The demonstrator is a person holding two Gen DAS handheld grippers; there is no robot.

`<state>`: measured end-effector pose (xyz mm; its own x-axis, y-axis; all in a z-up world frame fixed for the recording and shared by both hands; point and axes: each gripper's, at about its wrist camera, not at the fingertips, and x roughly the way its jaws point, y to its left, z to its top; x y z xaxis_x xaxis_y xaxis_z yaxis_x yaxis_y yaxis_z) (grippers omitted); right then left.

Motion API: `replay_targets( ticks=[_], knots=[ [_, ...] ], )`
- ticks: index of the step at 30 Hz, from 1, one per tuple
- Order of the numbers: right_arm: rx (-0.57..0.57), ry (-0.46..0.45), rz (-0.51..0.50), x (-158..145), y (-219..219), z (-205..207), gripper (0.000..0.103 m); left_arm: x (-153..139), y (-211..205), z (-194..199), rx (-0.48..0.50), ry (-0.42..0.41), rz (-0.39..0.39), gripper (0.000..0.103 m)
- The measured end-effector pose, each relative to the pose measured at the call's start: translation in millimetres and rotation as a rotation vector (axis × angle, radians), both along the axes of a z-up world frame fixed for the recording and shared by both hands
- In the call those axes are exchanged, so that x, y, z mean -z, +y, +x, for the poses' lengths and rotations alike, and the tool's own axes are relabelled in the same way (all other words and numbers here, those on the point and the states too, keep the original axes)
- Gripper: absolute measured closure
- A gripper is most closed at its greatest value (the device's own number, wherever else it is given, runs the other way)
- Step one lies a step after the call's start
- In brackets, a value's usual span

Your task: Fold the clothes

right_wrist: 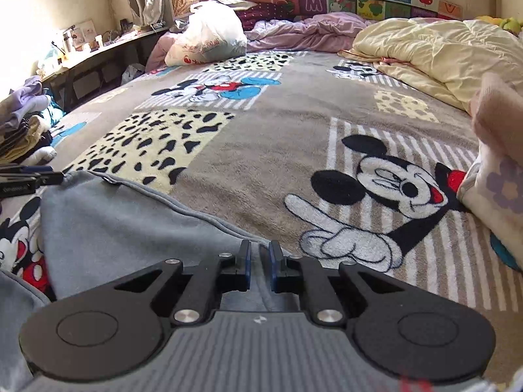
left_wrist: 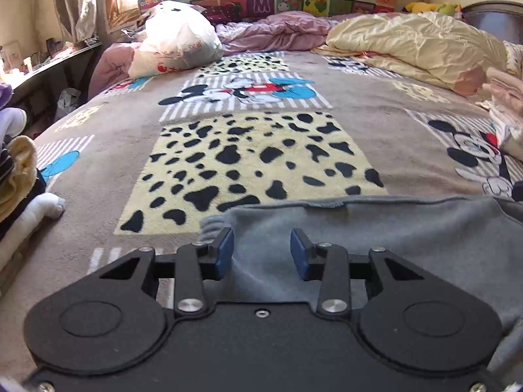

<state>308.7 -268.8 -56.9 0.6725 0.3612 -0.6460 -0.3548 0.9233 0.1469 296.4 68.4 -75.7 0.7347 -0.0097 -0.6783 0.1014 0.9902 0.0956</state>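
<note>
Grey fleece garment (left_wrist: 376,235) is lying flat on the cartoon blanket (left_wrist: 261,150), looking soft, light and floppy, best pinched at hem corners; left gripper (left_wrist: 262,251) is sitting fingers apart over its edge, right gripper (right_wrist: 260,263) pinching fabric between nearly closed fingers.

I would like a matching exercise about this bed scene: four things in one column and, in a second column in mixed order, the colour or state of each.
Things:
1. garment near the hand-held grippers
2. left hand-held gripper
3. right hand-held gripper
4. crumpled quilt at the far right of the bed

Colours or states:
A. pale yellow
B. jaws nearly closed, pinching fabric
C. grey
D. jaws wide apart over fabric

Pairs: 1-C, 2-D, 3-B, 4-A
</note>
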Motion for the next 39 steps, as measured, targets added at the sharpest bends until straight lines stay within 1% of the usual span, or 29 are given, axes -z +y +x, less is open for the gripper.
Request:
replay_targets(
  ticks=[1, 2, 3, 4, 5, 7, 9, 10, 11, 12, 13, 15, 17, 18, 19, 21, 23, 26, 28, 30, 31, 32, 33, 34, 35, 36, 38, 39],
  knots=[
    [-0.029, 0.007, 0.007, -0.2, 5.6, 0.0, 0.087, 13.6, -2.1, 3.5, 0.002, 0.031, 0.025, 0.058],
    [-0.054, 0.034, -0.022, 6.0, 14.9, 2.7, 0.078, 13.1, -1.9, 0.3, -0.005, 0.036, 0.019, 0.058],
    [-0.065, 0.072, -0.078, 17.2, 23.6, 6.9, 0.072, 6.5, -1.3, -5.7, -0.012, 0.031, 0.000, 0.058],
    [-0.068, 0.092, -0.115, 27.8, 27.1, 9.4, 0.073, 0.0, -0.6, -11.6, -0.020, 0.027, -0.019, 0.061],
    [-0.067, 0.104, -0.135, 33.9, 28.7, 9.7, 0.073, -8.1, -2.0, -21.4, -0.007, -0.001, -0.023, 0.060],
    [-0.050, 0.085, -0.082, 19.6, 21.6, -2.4, 0.073, -14.9, 4.0, -40.4, -0.027, -0.018, -0.045, 0.058],
    [-0.054, 0.044, -0.029, 3.2, 21.3, -24.3, 0.072, -19.9, 11.7, -58.7, -0.057, -0.026, -0.070, 0.057],
    [-0.066, 0.041, -0.029, 1.7, 25.2, -35.0, 0.072, -22.4, 15.6, -67.8, -0.072, -0.030, -0.083, 0.053],
    [-0.092, 0.040, -0.072, 8.3, 33.5, -46.2, 0.072, -24.9, 19.4, -77.0, -0.087, -0.034, -0.096, 0.052],
    [-0.117, 0.040, -0.116, 14.8, 41.7, -57.3, 0.069, -27.4, 23.3, -86.1, -0.102, -0.038, -0.109, 0.052],
    [-0.142, 0.039, -0.159, 21.3, 49.9, -68.5, 0.068, -29.9, 27.1, -95.3, -0.117, -0.042, -0.122, 0.054],
    [-0.175, 0.031, -0.230, 31.3, 63.3, -90.7, 0.068, -34.8, 34.8, -113.6, -0.147, -0.050, -0.147, 0.052],
    [-0.101, -0.024, -0.184, 20.2, 55.1, -113.5, 0.068, -39.8, 42.5, -131.9, -0.177, -0.058, -0.173, 0.052],
    [-0.069, -0.052, -0.118, 11.8, 47.6, -127.3, 0.066, -42.3, 46.3, -141.0, -0.192, -0.062, -0.185, 0.052],
    [-0.054, -0.064, -0.067, 5.7, 41.9, -138.7, 0.064, -44.8, 50.2, -150.1, -0.207, -0.066, -0.198, 0.052],
    [-0.004, -0.084, -0.022, 0.0, 28.3, -164.4, 0.062, -46.6, 63.6, -171.7, -0.255, -0.070, -0.232, 0.052],
    [0.066, -0.089, 0.040, 1.9, 8.1, -186.0, 0.062, -41.8, 83.8, -197.2, -0.311, -0.061, -0.285, 0.052],
    [0.172, -0.088, 0.149, 7.4, -24.3, -215.4, 0.062, -34.0, 102.5, -223.1, -0.360, -0.042, -0.347, 0.052],
    [0.236, -0.104, 0.183, 16.9, -41.4, -229.8, 0.062, -28.5, 106.3, -232.3, -0.381, -0.033, -0.376, 0.052],
    [0.298, -0.104, 0.228, 23.8, -56.4, -241.5, 0.062, -20.7, 103.9, -232.4, -0.375, -0.024, -0.398, 0.052],
    [0.321, -0.097, 0.251, 27.5, -62.5, -244.7, 0.062, -19.3, 99.8, -232.8, -0.371, -0.027, -0.386, 0.052],
    [0.334, -0.074, 0.247, 32.4, -64.9, -243.8, 0.062, -19.1, 94.6, -233.6, -0.368, -0.034, -0.364, 0.048],
    [0.339, -0.030, 0.204, 39.2, -62.8, -238.7, 0.058, -18.8, 89.4, -234.3, -0.364, -0.041, -0.341, 0.046],
    [0.342, 0.011, 0.155, 46.5, -60.2, -233.7, 0.058, -18.5, 84.2, -235.1, -0.360, -0.048, -0.319, 0.044],
    [0.342, 0.027, 0.107, 52.6, -56.5, -231.2, 0.059, -18.2, 79.0, -235.8, -0.356, -0.055, -0.297, 0.050],
    [0.344, 0.001, 0.091, 50.6, -53.5, -234.0, 0.059, -17.9, 73.9, -236.6, -0.352, -0.062, -0.275, 0.054],
    [0.344, -0.027, 0.050, 39.7, -46.4, -238.5, 0.059, -17.3, 63.5, -238.1, -0.345, -0.075, -0.230, 0.054],
    [0.335, -0.074, 0.061, 35.2, -44.2, -245.0, 0.059, -20.0, 58.1, -240.2, -0.317, -0.096, -0.221, 0.054]
  ],
)
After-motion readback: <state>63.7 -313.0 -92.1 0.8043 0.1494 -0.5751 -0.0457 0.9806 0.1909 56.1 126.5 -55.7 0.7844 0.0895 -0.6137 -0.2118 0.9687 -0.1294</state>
